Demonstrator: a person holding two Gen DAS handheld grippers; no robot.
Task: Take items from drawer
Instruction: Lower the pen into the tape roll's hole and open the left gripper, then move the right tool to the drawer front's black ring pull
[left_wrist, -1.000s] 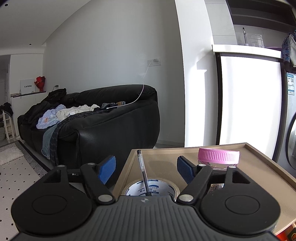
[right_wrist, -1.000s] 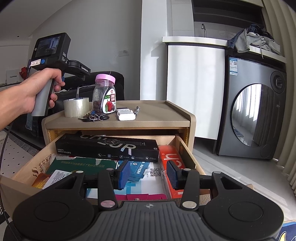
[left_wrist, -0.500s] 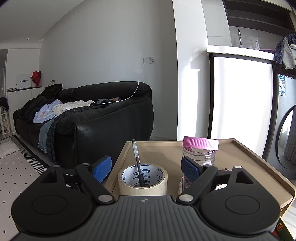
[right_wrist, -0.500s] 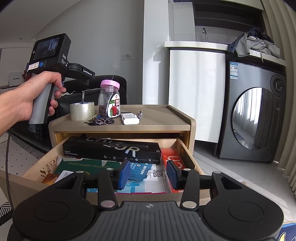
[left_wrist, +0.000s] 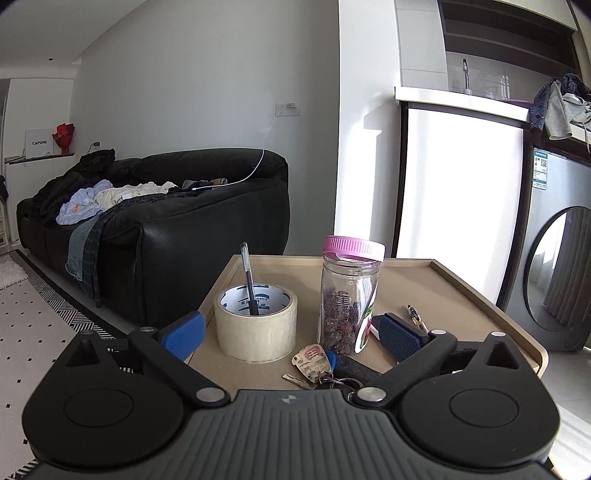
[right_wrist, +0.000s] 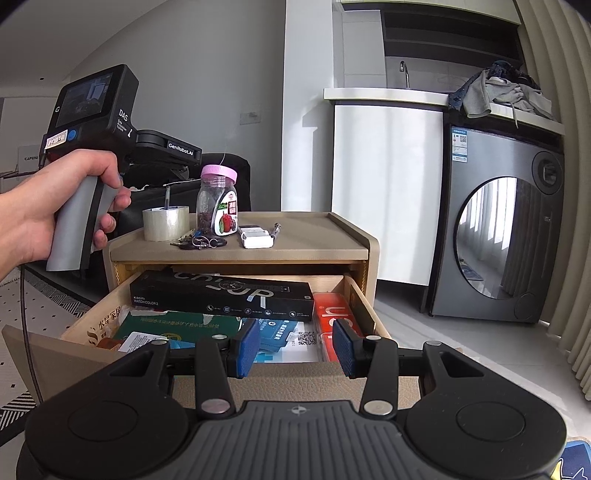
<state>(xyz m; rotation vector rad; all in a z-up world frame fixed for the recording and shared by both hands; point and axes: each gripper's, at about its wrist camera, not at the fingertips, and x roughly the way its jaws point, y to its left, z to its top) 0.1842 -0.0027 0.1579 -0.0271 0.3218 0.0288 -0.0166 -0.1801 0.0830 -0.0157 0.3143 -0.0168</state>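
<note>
The drawer (right_wrist: 55, 354) of a small tan cabinet (right_wrist: 332, 251) is pulled open. Inside lie a long black watch box (right_wrist: 221, 293), a green booklet (right_wrist: 166, 326), blue-white leaflets (right_wrist: 291, 336) and a red box (right_wrist: 334, 314). My right gripper (right_wrist: 293, 349) is open and empty, just in front of the drawer's front edge. My left gripper (left_wrist: 291, 334) is open and empty, raised above the cabinet top's left end; its body also shows in the right wrist view (right_wrist: 110, 125).
On the cabinet top (left_wrist: 424, 291) stand a tape roll (left_wrist: 255, 321) with a pen (left_wrist: 247, 277) in it, a pink-lidded jar (left_wrist: 349, 295), keys (left_wrist: 325, 365), another pen (left_wrist: 417, 319) and a white box (right_wrist: 255, 237). A black sofa (left_wrist: 155, 229) is left, a washing machine (right_wrist: 498, 236) right.
The left gripper has risen and pulled back, so the tape, jar and keys now show from above. The right gripper has backed away a little from the drawer. Both stayed open.
</note>
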